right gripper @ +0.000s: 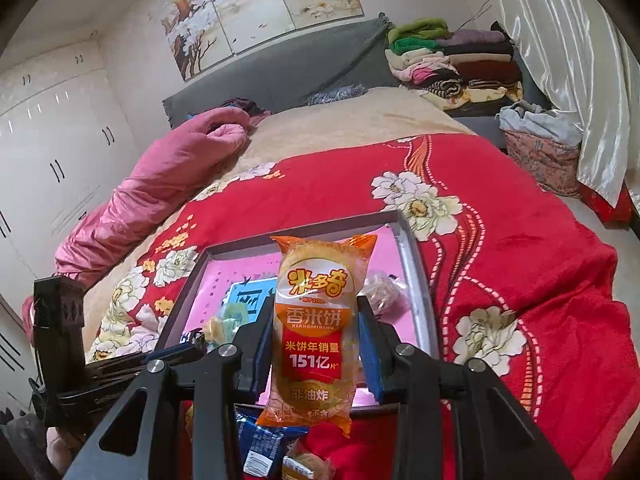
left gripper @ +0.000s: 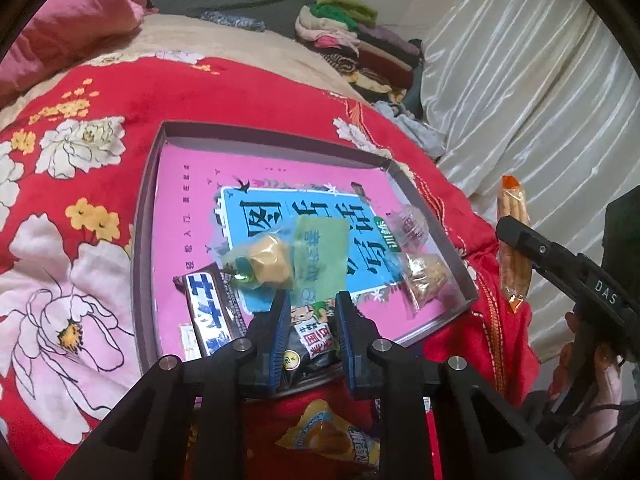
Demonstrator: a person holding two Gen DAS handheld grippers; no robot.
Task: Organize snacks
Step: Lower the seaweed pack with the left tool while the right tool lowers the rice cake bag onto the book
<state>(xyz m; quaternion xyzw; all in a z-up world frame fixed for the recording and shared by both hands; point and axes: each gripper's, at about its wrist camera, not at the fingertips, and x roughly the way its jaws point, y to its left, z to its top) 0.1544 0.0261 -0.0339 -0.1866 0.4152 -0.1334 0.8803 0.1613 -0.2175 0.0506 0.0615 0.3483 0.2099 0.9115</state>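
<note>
Left gripper (left gripper: 309,312) is clamped on a dark snack packet (left gripper: 310,346) at the tray's (left gripper: 146,216) near edge; right gripper (right gripper: 316,334) is pinched on an orange rice-cracker pack (right gripper: 316,320) held above the tray on the red blanket (right gripper: 520,264).

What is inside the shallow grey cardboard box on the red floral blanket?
The shallow grey cardboard box holds a pink-and-blue book under several wrapped snacks. Snacks and tongs hide parts of its cover.

Spread over the bed: a red floral blanket (right gripper: 520,240). Beside it, a crumpled pink quilt (right gripper: 160,184). Stacked near the white curtain (left gripper: 520,80): folded clothes (right gripper: 452,56). Hung above the grey headboard (right gripper: 280,72): flower paintings (right gripper: 260,4).
</note>
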